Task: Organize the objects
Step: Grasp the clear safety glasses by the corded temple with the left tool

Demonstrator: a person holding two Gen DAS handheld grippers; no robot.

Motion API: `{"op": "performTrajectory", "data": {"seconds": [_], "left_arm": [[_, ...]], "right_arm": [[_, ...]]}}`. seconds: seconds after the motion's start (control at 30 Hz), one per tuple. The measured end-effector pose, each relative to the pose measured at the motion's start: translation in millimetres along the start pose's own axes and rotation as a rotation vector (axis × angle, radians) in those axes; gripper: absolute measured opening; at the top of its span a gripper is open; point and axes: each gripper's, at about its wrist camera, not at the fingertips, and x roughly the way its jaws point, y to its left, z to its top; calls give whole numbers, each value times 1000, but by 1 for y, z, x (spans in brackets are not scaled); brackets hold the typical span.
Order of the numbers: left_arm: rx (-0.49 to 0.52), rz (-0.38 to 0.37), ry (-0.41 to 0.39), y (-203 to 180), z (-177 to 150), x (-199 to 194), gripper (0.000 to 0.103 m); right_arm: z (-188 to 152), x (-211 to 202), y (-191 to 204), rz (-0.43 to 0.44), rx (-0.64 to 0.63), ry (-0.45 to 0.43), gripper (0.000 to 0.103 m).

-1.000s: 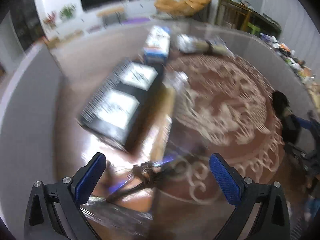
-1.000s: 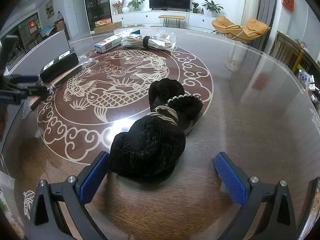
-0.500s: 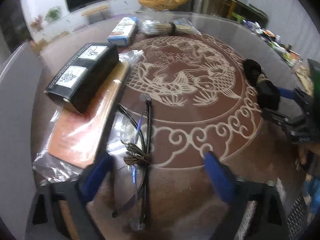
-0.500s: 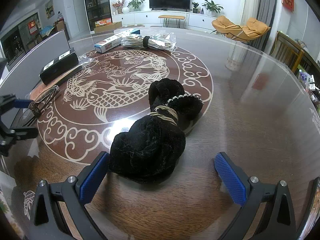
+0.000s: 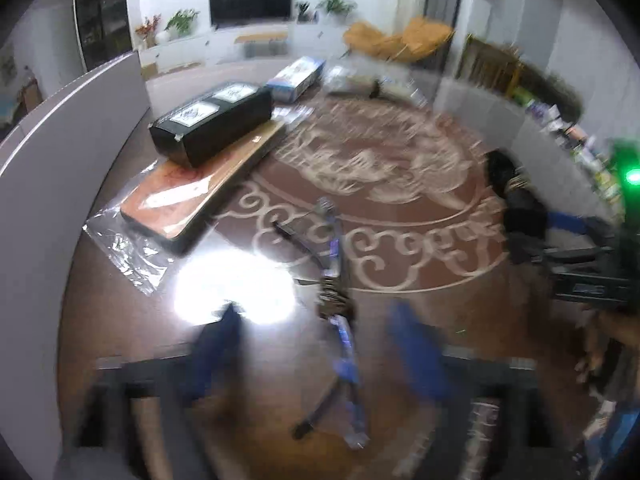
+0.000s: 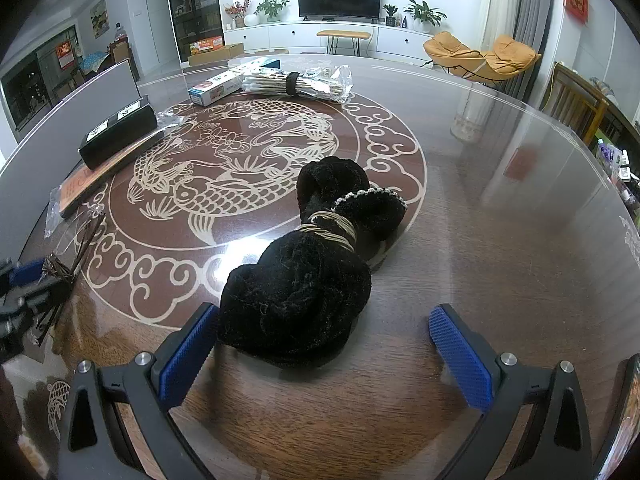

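Note:
A tied bundle of dark glasses frames [image 5: 338, 300] lies on the round wooden table, between the blurred blue fingers of my open left gripper [image 5: 320, 354]; it also shows in the right wrist view [image 6: 60, 268]. A black velvet bundle bound with tan cord [image 6: 312, 272] lies just ahead of my open right gripper [image 6: 326, 354], its near end beside the left finger. The same bundle shows at the right of the left wrist view [image 5: 516, 200]. Neither gripper holds anything.
A black box [image 5: 212, 126] lies on a flat orange package in clear wrap [image 5: 192, 196] at the left. A blue-white carton [image 6: 218, 88] and a wrapped bundle of sticks [image 6: 296, 84] lie at the far side. A grey partition [image 5: 60, 132] borders the left.
The left gripper has dropped lower and swung over the glasses bundle, so the bundle now lies between its fingers. The right gripper and the black bundle have not moved.

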Motion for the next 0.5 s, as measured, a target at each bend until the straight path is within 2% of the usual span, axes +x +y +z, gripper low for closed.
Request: {"op": "performTrajectory", "data": {"seconds": [0.1, 0.5], "left_arm": [[19, 26, 4, -2, 3, 9, 103], [18, 23, 3, 1, 3, 15, 103]], "right_arm": [[0, 0, 0, 0, 0, 0, 103], [0, 0, 0, 0, 0, 0, 103]]}}
